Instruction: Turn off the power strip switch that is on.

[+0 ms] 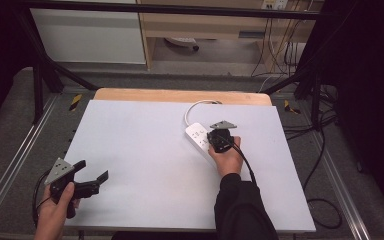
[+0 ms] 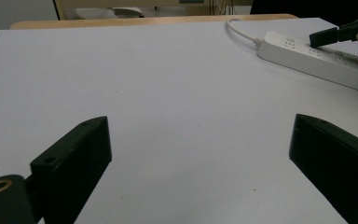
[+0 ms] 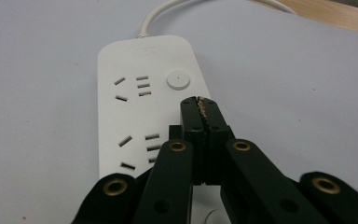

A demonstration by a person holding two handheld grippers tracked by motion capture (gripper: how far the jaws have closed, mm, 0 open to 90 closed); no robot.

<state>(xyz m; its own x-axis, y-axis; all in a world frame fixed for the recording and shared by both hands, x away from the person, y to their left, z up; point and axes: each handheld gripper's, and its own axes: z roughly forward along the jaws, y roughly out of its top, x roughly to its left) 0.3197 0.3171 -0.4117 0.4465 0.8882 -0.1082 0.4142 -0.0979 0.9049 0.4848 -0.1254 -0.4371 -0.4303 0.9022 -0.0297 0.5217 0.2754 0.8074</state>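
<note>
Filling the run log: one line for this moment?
right gripper: shut, over power strip near button | left gripper: open, empty

No readable text anywhere; the white plastic power strip (image 3: 140,107) carries only a faint, illegible embossed mark.

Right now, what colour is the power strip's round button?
White, like the power strip; the round button shows best in the right gripper view.

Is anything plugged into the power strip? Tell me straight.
No. In the right gripper view the power strip shows bare sockets, with the shut right gripper poised just short of its round button.
</note>
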